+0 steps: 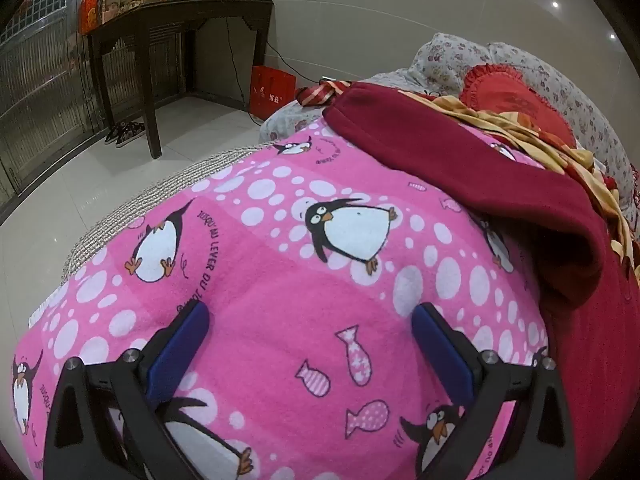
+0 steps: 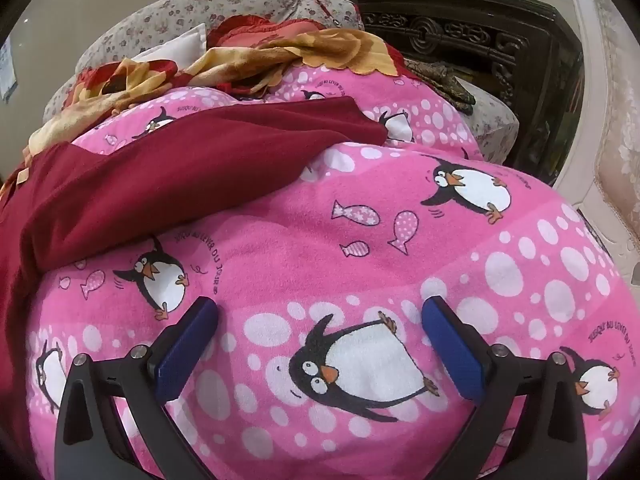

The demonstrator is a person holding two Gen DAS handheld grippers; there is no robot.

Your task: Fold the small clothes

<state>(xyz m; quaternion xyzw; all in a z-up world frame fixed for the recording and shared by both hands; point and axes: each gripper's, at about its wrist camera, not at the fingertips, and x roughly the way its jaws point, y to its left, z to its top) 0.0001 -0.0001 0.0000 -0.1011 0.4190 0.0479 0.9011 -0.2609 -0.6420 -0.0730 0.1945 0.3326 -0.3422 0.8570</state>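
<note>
A dark red garment (image 1: 500, 184) lies spread on a pink penguin-print blanket (image 1: 280, 280), to the right in the left wrist view. It also shows in the right wrist view (image 2: 168, 176) at the left, on the same blanket (image 2: 400, 248). My left gripper (image 1: 310, 320) is open and empty, low over the blanket, left of the garment. My right gripper (image 2: 320, 316) is open and empty, low over the blanket, right of and below the garment.
A yellow and red patterned cloth (image 2: 280, 56) and a red frilled cushion (image 1: 516, 96) lie behind the garment against floral pillows (image 2: 224, 4). A dark wooden table (image 1: 168, 40) and a red box (image 1: 270, 92) stand on the tiled floor. A carved dark cabinet (image 2: 480, 36) stands at right.
</note>
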